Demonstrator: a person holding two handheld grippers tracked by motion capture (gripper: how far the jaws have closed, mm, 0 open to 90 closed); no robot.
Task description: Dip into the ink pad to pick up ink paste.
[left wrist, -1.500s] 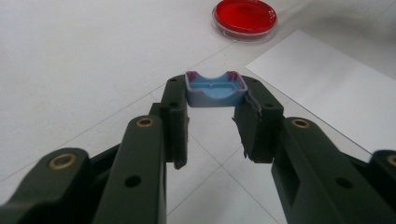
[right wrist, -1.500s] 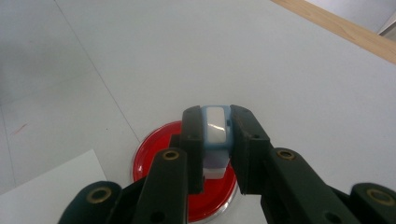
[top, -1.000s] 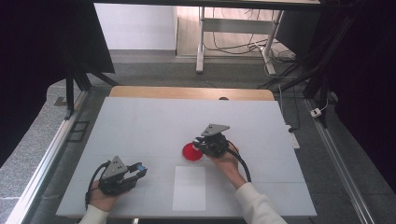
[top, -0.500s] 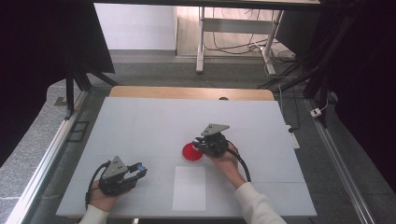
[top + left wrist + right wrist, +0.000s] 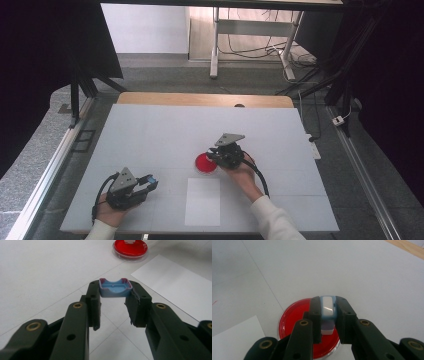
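A round red dish point(image 5: 204, 163) point(image 5: 299, 322) point(image 5: 130, 248) lies near the middle of the white table point(image 5: 165, 130). My right gripper point(image 5: 220, 156) point(image 5: 327, 311) hovers over the dish, shut on a small white and light-blue block point(image 5: 327, 312) held edge-on between its jaws. At the front left, my left gripper point(image 5: 147, 181) point(image 5: 115, 293) rests low over the table, shut on a blue tray-like piece point(image 5: 115, 287) with a scooped rim and purplish edges, pinched at the fingertips. In the left gripper view the dish lies ahead with a small white bit at its far edge.
A white paper sheet point(image 5: 202, 201) point(image 5: 180, 290) lies at the front middle, just below the dish. A wooden strip point(image 5: 205, 99) runs along the table's far edge. Metal rails flank both sides, and cables and a stand sit on the floor behind.
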